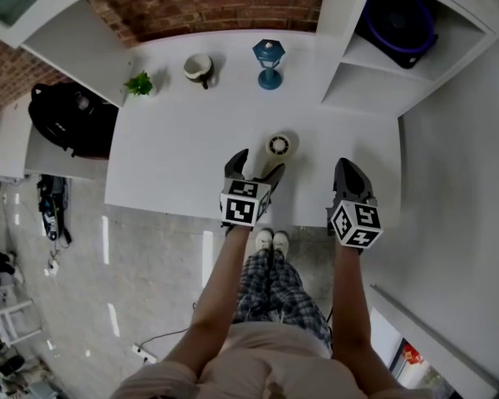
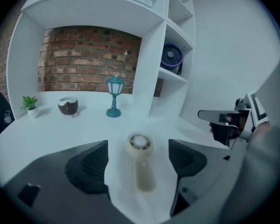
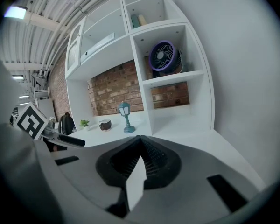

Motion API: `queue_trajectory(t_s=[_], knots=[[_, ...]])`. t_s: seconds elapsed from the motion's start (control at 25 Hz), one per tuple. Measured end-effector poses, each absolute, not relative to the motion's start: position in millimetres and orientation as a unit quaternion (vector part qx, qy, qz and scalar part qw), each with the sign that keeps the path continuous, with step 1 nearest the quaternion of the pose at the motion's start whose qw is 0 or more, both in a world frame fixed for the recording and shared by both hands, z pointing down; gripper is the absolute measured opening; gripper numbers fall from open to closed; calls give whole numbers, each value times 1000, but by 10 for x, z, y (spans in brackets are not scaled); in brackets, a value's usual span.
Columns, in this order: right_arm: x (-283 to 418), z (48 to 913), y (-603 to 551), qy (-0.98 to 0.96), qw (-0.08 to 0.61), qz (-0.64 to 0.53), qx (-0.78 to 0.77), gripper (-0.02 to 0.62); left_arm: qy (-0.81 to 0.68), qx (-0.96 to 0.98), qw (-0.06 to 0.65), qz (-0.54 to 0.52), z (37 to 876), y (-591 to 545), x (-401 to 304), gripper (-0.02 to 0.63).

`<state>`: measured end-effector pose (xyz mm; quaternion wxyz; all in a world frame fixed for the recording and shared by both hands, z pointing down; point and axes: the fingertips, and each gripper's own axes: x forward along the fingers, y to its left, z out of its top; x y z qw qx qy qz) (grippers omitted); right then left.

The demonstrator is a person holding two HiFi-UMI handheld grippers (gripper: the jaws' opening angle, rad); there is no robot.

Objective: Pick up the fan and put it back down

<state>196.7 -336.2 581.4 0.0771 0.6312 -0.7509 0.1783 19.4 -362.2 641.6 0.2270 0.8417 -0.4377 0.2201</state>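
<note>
A small cream hand fan [image 1: 279,145] lies on the white desk [image 1: 175,148] with its round head away from me and its handle toward me. My left gripper [image 1: 256,169] is open, one jaw on each side of the handle, and neither pad touches it. In the left gripper view the fan [image 2: 140,146] sits centred in the wide gap of the left gripper [image 2: 139,164]. My right gripper [image 1: 350,179] hovers to the right of the fan near the desk's front edge. Its jaws are shut with nothing between them, as the right gripper view [image 3: 139,158] shows.
At the back of the desk stand a teal lantern [image 1: 269,63], a brown bowl [image 1: 199,68] and a little potted plant [image 1: 139,83]. A purple fan [image 1: 403,15] sits in the shelf cubby at right. A black backpack [image 1: 66,119] lies left of the desk.
</note>
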Motion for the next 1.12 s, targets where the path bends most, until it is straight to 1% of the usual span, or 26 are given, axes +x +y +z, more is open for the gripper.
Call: queue_trajectory(t_s=[0.24, 0.28, 0.36, 0.44, 0.56, 0.68, 0.92, 1.12], knots=[[2037, 5577, -3302, -750, 62, 164, 638, 15, -457, 854, 200, 148, 5815, -3690, -27, 388], [2043, 5516, -3288, -750, 59, 159, 639, 17, -460, 856, 193, 133, 5692, -3693, -81, 371], [2057, 5376, -3268, -753, 51, 148, 640, 17, -468, 859, 179, 105, 5434, -3702, -203, 301], [2081, 5235, -3243, -755, 43, 137, 640, 17, -477, 860, 163, 83, 5192, -3702, -318, 248], [2114, 5042, -3198, -758, 35, 122, 639, 17, -488, 859, 142, 60, 4890, -3673, -463, 193], [2133, 4847, -3139, -763, 22, 108, 637, 17, -495, 859, 122, 44, 4655, -3608, -566, 161], [2176, 4459, -3061, -772, -8, 75, 632, 17, -511, 855, 86, 20, 4340, -3489, -732, 66], [2199, 4189, -2993, -773, -27, 50, 632, 17, -519, 852, 68, 7, 4169, -3395, -838, 34]])
